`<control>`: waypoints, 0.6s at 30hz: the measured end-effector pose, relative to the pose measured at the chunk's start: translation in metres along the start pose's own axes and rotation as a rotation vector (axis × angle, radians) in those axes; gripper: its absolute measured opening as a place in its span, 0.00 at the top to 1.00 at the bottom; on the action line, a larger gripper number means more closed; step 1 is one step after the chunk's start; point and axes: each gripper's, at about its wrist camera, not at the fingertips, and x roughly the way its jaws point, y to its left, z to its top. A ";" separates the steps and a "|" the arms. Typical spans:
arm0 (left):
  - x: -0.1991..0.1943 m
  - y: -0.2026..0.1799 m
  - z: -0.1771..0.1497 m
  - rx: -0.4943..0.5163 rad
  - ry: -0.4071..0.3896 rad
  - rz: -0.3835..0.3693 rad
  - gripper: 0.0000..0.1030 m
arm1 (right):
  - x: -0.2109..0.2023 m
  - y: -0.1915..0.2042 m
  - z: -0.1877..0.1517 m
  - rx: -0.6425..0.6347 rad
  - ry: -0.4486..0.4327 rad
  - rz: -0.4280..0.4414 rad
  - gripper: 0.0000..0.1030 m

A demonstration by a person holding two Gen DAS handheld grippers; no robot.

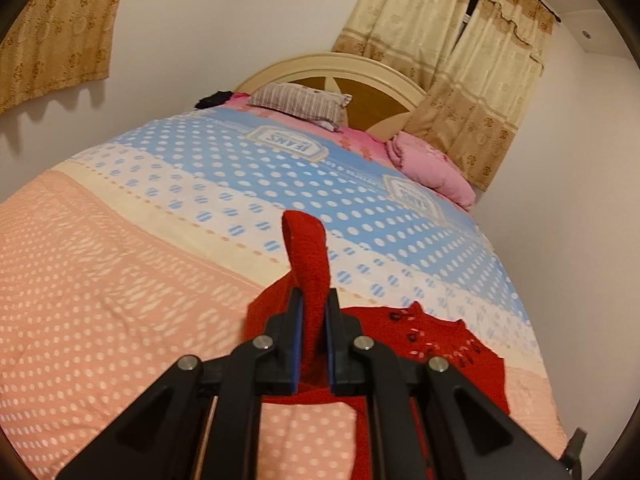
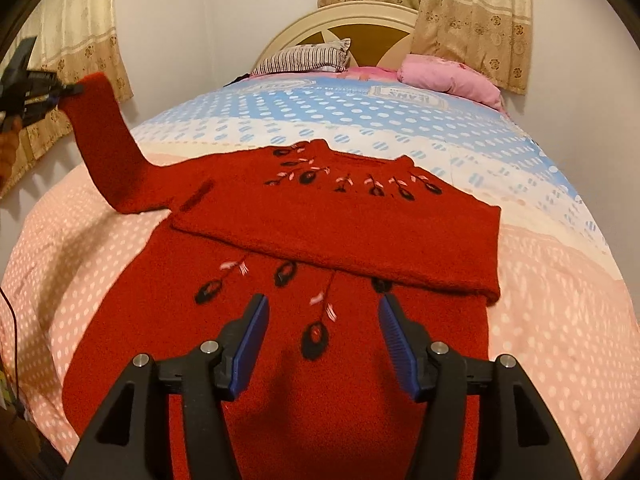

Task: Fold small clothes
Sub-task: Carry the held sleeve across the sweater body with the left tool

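Sweater [image 2: 320, 220] red, flower embroidery, spread on bed [image 2: 560, 320] over dotted pink-and-blue cover. One sleeve already folded across chest. Other sleeve [image 2: 104, 140] lifted clear of cover, cuff clamped in left claw [image 1: 314, 300], pads pinching cuff from both sides. Same claw visible at far left edge of right wrist view. Right claw [image 2: 322, 308] released, jaws wide apart, nothing between them, hovering above sweater's lower front. Striped pillow [image 2: 304, 58] and pink bundle [image 2: 452, 76] up near headboard [image 2: 340, 20].
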 end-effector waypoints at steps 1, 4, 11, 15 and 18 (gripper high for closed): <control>0.000 -0.004 0.000 -0.001 0.000 -0.008 0.90 | 0.000 -0.002 -0.002 0.004 0.004 0.000 0.43; -0.001 -0.019 0.002 0.006 -0.010 -0.031 0.90 | -0.004 -0.007 -0.011 0.019 0.017 -0.001 0.40; 0.002 -0.057 0.007 0.007 -0.016 -0.084 0.90 | -0.015 -0.020 -0.028 0.046 0.017 -0.015 0.38; 0.005 -0.072 0.007 0.004 -0.016 -0.106 0.90 | -0.019 -0.028 -0.037 0.068 0.016 -0.012 0.38; 0.007 -0.086 0.007 0.003 -0.014 -0.121 0.90 | -0.021 -0.031 -0.043 0.073 0.015 -0.012 0.38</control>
